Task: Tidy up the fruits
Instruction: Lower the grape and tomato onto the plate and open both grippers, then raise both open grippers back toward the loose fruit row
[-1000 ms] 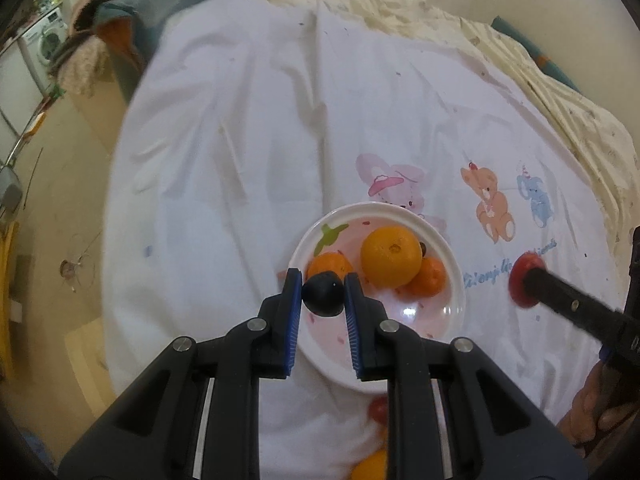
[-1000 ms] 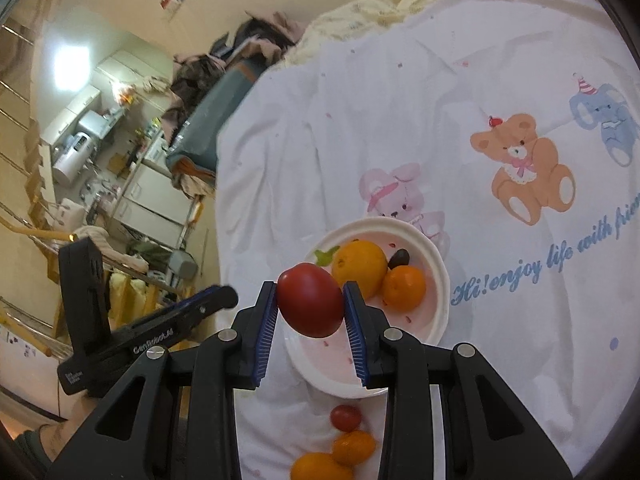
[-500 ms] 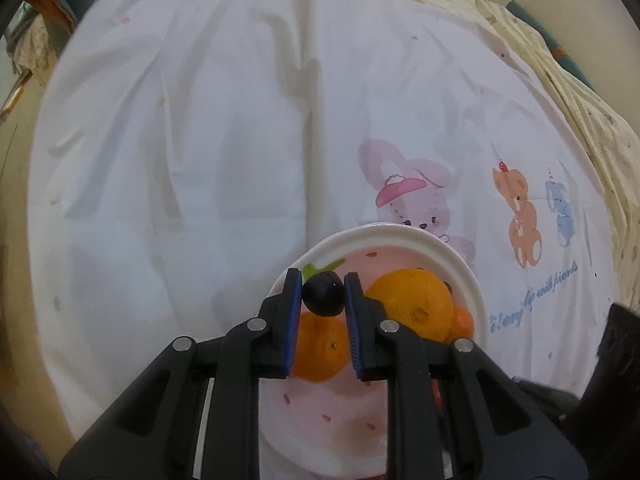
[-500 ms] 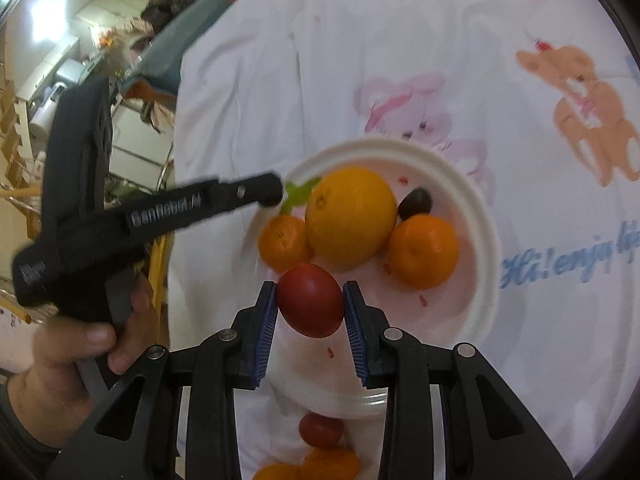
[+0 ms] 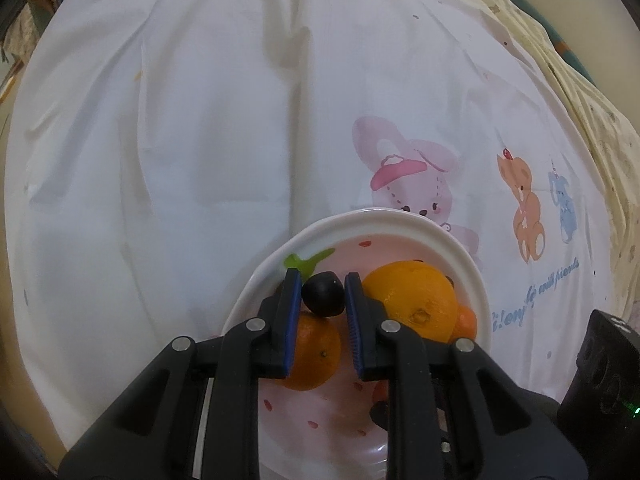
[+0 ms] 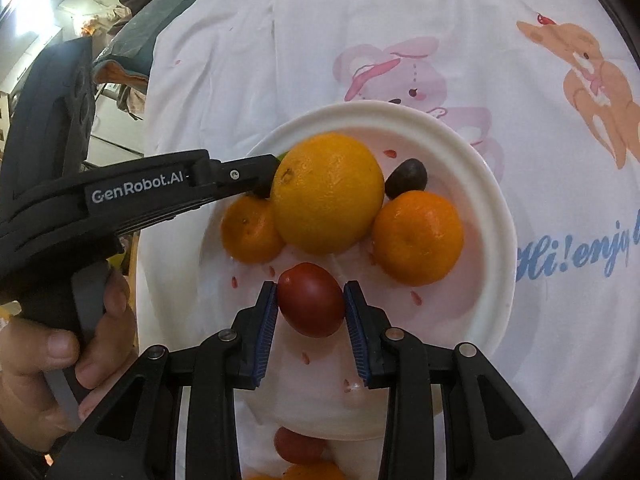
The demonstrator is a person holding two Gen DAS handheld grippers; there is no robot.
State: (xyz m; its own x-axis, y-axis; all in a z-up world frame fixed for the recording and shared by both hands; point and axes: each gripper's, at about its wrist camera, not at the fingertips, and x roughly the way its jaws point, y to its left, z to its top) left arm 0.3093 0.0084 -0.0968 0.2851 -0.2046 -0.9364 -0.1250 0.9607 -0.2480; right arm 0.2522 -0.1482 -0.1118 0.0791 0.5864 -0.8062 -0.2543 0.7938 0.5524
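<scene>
A white plate (image 6: 486,276) with pink spots lies on a white cartoon-print cloth (image 5: 200,120). On it are a large orange (image 6: 326,192), two small mandarins (image 6: 250,232) (image 6: 418,238) and a dark grape (image 6: 406,178). My right gripper (image 6: 311,306) is shut on a red tomato (image 6: 311,304) low over the plate's near part. My left gripper (image 5: 322,294) is shut on a dark grape (image 5: 323,294) over the plate's left side, beside the large orange (image 5: 412,300) and above a mandarin (image 5: 314,352). In the right wrist view the left gripper (image 6: 256,174) reaches in from the left.
Another red tomato (image 6: 298,444) and an orange fruit (image 6: 312,470) lie on the cloth just in front of the plate. The cloth spreads wide beyond the plate (image 5: 360,224). A cream blanket (image 5: 580,92) lies at the far right.
Both grippers have moved forward and down over the plate, each still holding its fruit. The tomato is now close above the plate's near part and the grape sits beside the large orange.
</scene>
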